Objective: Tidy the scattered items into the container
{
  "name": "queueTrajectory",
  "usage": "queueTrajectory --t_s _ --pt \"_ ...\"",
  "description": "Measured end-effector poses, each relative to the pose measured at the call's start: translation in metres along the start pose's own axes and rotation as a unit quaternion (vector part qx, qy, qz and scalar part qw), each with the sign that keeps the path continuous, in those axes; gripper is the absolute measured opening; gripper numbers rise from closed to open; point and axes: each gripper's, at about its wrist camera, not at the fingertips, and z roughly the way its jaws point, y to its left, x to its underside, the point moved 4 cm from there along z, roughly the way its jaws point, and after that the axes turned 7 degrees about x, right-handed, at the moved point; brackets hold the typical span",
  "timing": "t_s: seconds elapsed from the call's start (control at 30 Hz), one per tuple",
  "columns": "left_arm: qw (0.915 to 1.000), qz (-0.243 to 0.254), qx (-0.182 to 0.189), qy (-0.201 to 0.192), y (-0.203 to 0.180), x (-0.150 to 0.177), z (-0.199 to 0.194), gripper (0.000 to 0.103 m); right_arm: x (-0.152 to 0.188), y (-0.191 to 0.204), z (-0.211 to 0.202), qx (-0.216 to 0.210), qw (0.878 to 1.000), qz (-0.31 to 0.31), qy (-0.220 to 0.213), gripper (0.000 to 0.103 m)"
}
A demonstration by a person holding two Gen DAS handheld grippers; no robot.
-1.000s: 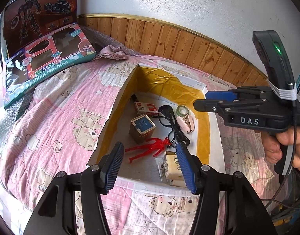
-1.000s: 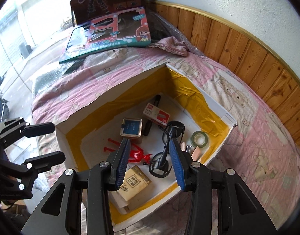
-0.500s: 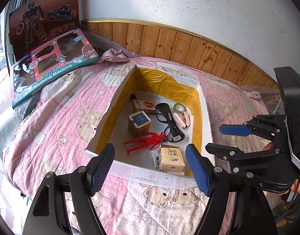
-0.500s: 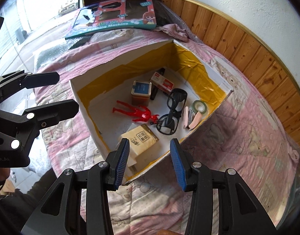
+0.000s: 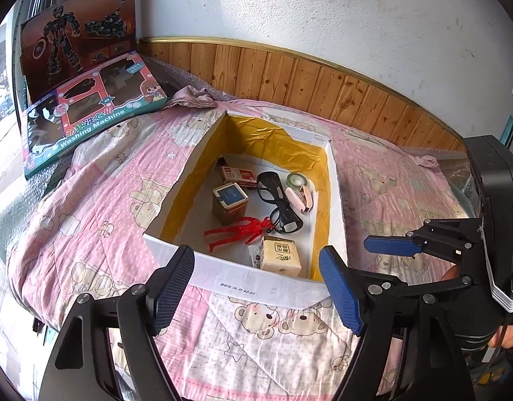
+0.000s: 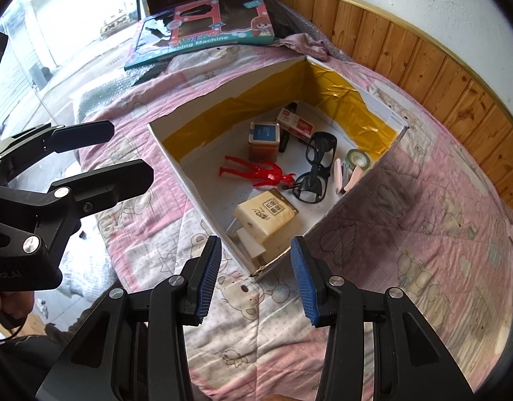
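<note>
A white cardboard box (image 5: pixel 243 275) (image 6: pixel 171 147) with yellow-lined walls sits on the pink bear-print bedspread. Inside lie a red figure (image 5: pixel 238 232) (image 6: pixel 256 171), black glasses (image 5: pixel 279 200) (image 6: pixel 315 167), a square tin (image 5: pixel 230 200) (image 6: pixel 264 137), a cream carton (image 5: pixel 280 254) (image 6: pixel 265 215), a red-and-white small box (image 5: pixel 238 176) (image 6: pixel 295 123), a tape roll (image 5: pixel 296 179) (image 6: pixel 357 158) and a pink stapler (image 5: pixel 300 197) (image 6: pixel 346 175). My left gripper (image 5: pixel 258 292) hangs open before the box's near wall, empty. My right gripper (image 6: pixel 254 277) is open and empty above the box's near corner.
Two toy boxes, a "Washing Machine" one (image 5: pixel 89 118) (image 6: pixel 206 30) and a dark robot one (image 5: pixel 77 36), stand at the bed's far left. Wooden wall panelling (image 5: pixel 323 90) runs behind the bed. A crumpled pink cloth (image 5: pixel 193 98) lies by it. A hand (image 5: pixel 510 334) holds the right gripper.
Both grippers have pulled back from over the box toward its near side, and the left one has opened wider. The items inside the box have not moved.
</note>
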Motion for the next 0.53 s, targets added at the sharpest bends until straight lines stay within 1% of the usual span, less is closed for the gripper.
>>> queueTrajectory --t_s 0.37,0.53 --pt "0.9999 0.011 0.002 -0.009 -0.012 0.005 -0.012 0.078 0.008 0.001 -0.013 -0.012 1.0 0.02 -0.009 0.046" --pt "0.9998 0.015 0.004 -0.011 -0.015 0.008 -0.015 0.078 0.01 0.004 -0.016 -0.009 1.0 0.021 -0.012 0.046"
